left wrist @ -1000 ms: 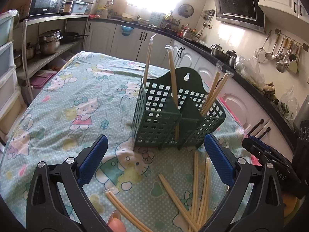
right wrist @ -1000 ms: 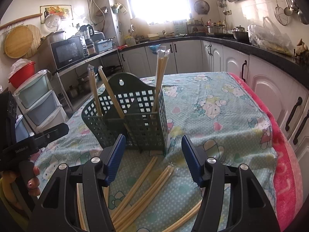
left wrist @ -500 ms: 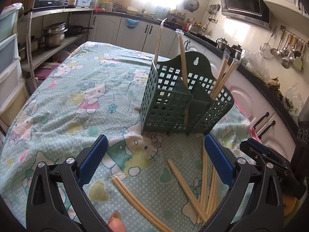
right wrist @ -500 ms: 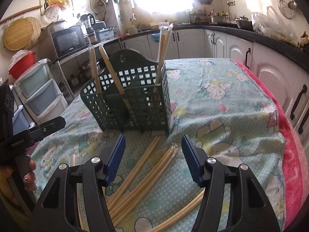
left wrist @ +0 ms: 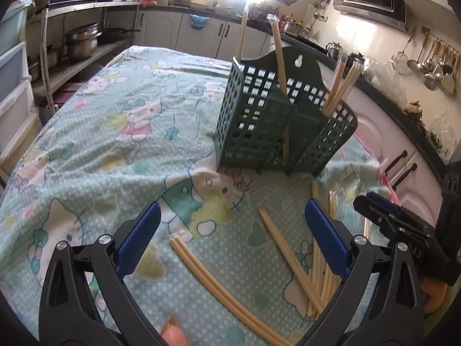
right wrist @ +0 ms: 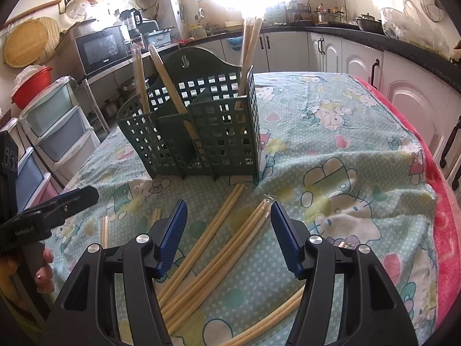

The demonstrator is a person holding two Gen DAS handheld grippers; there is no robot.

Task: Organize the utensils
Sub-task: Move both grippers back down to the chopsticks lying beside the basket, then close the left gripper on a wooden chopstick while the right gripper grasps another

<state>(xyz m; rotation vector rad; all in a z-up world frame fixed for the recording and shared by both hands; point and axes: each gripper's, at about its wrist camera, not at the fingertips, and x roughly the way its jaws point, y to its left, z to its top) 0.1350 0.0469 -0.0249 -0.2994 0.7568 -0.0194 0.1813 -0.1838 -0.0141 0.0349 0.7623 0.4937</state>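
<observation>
The dark green plastic lattice utensil caddy (right wrist: 198,132) stands upright on the cartoon-cat tablecloth (right wrist: 345,150), with pale wrapped chopstick pairs poking up from its compartments, leaning a bit. More pale wooden chopsticks (right wrist: 207,259) lie flat in front, long axes running roughly toward the caddy. Left gripper (left wrist: 230,239) and right gripper (right wrist: 229,236) both hover released, jaws apart, nothing grasped.

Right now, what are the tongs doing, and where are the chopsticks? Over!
Left tongs and right tongs open, empty. Some chopstick pairs stand in green holder; loose chopsticks lie on tablecloth. Nothing in the way.
</observation>
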